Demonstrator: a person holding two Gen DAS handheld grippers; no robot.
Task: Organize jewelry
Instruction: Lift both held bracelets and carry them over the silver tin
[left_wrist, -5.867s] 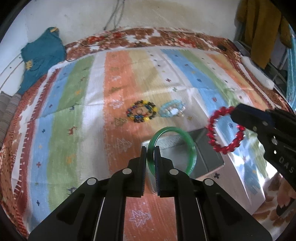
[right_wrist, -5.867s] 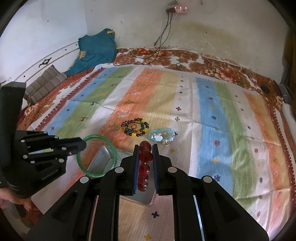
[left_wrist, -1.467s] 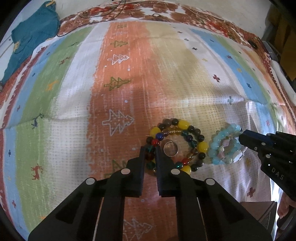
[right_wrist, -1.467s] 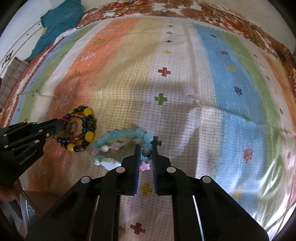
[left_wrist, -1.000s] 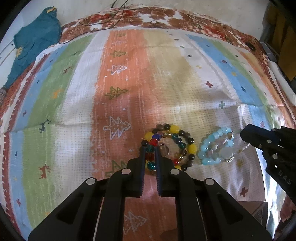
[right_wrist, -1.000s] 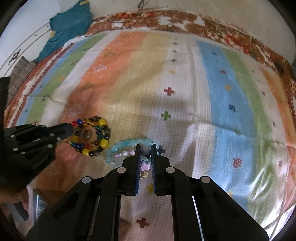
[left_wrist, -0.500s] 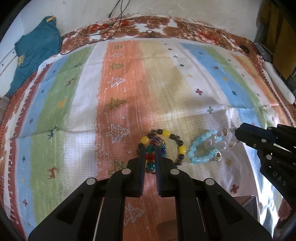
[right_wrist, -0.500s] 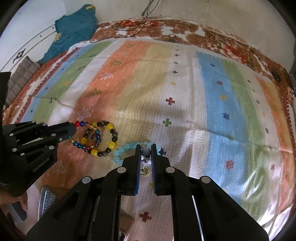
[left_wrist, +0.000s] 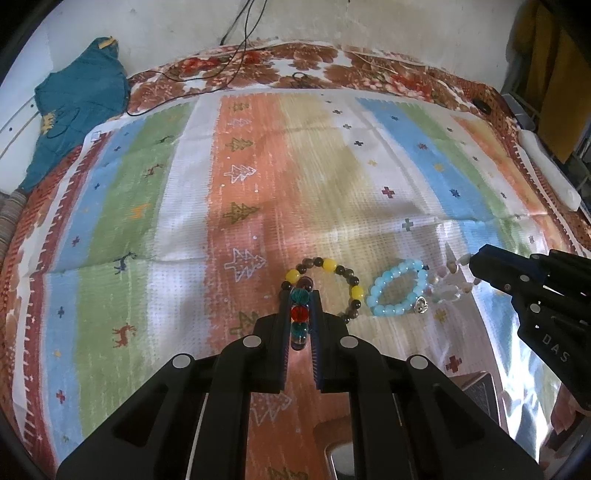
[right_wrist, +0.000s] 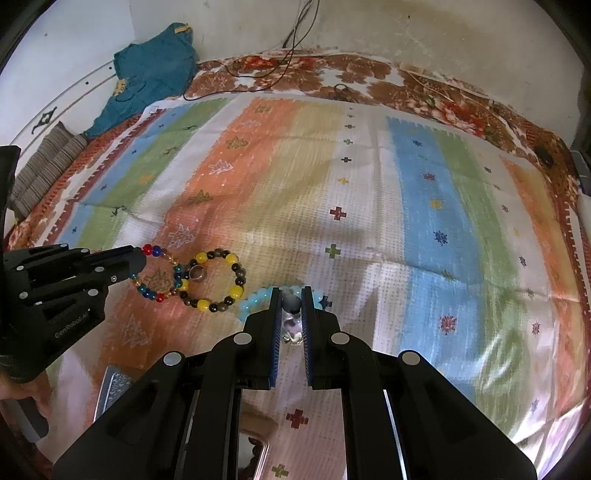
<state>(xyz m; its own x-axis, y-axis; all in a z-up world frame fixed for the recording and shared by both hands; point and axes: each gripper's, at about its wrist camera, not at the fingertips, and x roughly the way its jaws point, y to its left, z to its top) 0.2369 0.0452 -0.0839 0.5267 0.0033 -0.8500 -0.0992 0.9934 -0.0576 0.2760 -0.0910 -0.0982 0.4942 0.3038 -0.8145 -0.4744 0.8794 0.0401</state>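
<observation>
My left gripper (left_wrist: 300, 295) is shut on a multicoloured bead bracelet (left_wrist: 299, 314) with teal, red and blue beads, which also shows in the right wrist view (right_wrist: 159, 280). A yellow and dark bead bracelet (left_wrist: 332, 284) with a ring (right_wrist: 197, 273) on it lies beside it. My right gripper (right_wrist: 291, 295) is shut on a pale charm bracelet (right_wrist: 291, 325), seen in the left wrist view (left_wrist: 448, 284) at its tips. A light blue bead bracelet (left_wrist: 397, 293) lies next to it on the striped cloth (left_wrist: 332, 177).
A metal tray shows at the bottom edge (left_wrist: 343, 458) and in the right wrist view (right_wrist: 112, 387). A teal garment (left_wrist: 70, 110) lies at the back left, cables (left_wrist: 229, 55) at the back, a white object (left_wrist: 550, 173) at the right edge.
Both grippers have pulled back and up from the cloth, each shut on a bracelet. The multicoloured bracelet has come apart from the yellow and dark one.
</observation>
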